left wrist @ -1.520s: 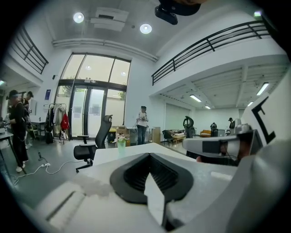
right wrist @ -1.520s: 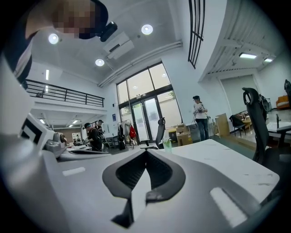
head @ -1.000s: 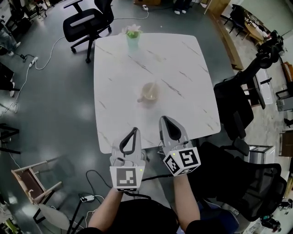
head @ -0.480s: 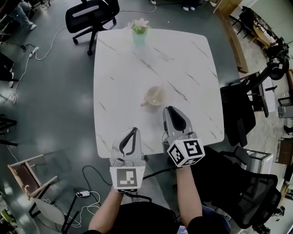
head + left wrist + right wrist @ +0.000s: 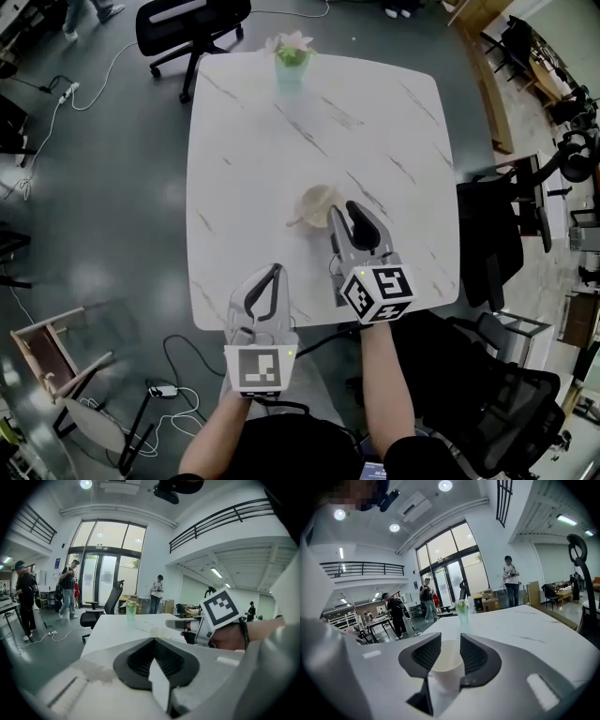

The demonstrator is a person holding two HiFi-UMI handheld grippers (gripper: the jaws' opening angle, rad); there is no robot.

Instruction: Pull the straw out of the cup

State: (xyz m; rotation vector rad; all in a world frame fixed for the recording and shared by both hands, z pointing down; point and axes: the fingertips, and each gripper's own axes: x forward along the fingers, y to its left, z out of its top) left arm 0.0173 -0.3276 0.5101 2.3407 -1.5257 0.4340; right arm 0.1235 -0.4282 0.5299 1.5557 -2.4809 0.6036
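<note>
The right gripper (image 5: 450,643) is open, and the white cup (image 5: 447,668) stands straight ahead of it in the gap between the two jaws. From this view I cannot tell whether either jaw touches the cup wall. Seen from the head camera, the gripper's tips sit just beside the cup's right flank.

The straw (image 5: 294,221) is on the other side. It leans out over the cup's rim to the left and back toward the person, so its long axis tilts away from the right gripper and toward the left one. The cup itself stands between the right gripper and the straw's free end.

The left gripper (image 5: 274,270) is shut with nothing between its jaws. It hangs near the table's (image 5: 246,141) near edge. The straw's free end lies ahead of it and a little to its right, well apart from its tips.

The right gripper is much nearer the cup and looks placed to steady it. The straw's free end points toward the left gripper, so that one is probably better placed to pull it. To do so it would have to open, move forward and close on the straw, then draw it up and back along its lean.
</note>
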